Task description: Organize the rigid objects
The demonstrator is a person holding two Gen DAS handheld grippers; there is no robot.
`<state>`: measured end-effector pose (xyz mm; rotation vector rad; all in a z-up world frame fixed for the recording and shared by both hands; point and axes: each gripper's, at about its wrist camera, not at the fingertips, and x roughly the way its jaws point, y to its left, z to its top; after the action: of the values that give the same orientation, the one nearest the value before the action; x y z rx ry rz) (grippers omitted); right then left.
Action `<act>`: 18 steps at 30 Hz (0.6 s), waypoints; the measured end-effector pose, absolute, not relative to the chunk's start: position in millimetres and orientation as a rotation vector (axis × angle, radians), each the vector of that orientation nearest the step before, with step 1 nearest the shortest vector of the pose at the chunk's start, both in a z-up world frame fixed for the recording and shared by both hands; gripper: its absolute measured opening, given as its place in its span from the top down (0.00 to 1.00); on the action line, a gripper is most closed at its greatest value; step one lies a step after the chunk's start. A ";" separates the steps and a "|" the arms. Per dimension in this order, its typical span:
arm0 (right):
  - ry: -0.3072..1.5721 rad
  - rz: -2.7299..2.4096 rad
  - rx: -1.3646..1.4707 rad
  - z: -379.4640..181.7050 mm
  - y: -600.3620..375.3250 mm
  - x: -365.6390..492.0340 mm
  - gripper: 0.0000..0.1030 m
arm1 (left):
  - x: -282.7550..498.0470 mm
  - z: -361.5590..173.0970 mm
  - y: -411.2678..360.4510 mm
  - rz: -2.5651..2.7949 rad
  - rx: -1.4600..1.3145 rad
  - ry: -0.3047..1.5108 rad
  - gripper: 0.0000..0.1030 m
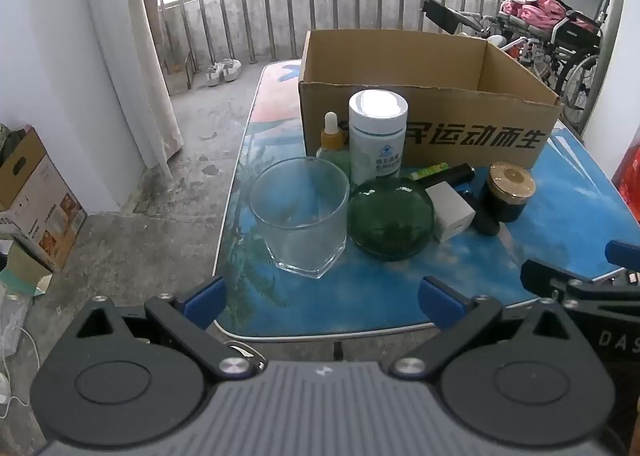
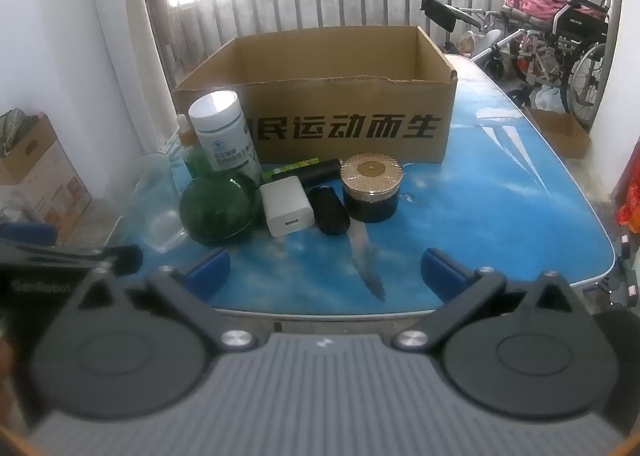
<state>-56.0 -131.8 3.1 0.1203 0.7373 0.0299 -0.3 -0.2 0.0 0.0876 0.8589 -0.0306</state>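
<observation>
Glass tumbler (image 1: 298, 216) near the tabletop's (image 1: 560, 232) left edge, before the cardboard box (image 1: 420, 128) — fragile, slippery; I'd grip its straight sides. Both my left hand-held gripper (image 1: 320, 298) and right hand-held gripper (image 2: 324, 270) gape wide, empty.

L gripper (image 1: 322, 298): jaws spread wide, nothing btwn them; blue pads (image 1: 206, 298) at each fingertip face inward across the gap, black linkage arms angle back to two round pivot housings on a ribbed grey body. Tool tilted fwd and downward. R gripper (image 2: 326, 270): same build, jaws likewise at full spread, nothing btwn the blue pads (image 2: 440, 268); also tilted fwd and downward. The two tools sit side by side: part of the R gripper's black finger w/ blue tip shows at the right edge of the left wrist view, and part of the L gripper shows, blurred, at the left edge of the right wrist view.
</observation>
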 end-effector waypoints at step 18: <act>0.747 0.029 0.125 2.0 -133.0 -55.7 0.01 | -0.1 -0.3 -0.1 -0.030 0.088 0.862 0.02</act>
<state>-55.7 -133.0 2.0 0.1248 0.7469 0.0289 -0.1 -0.1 -0.3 0.0877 0.8620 -0.0302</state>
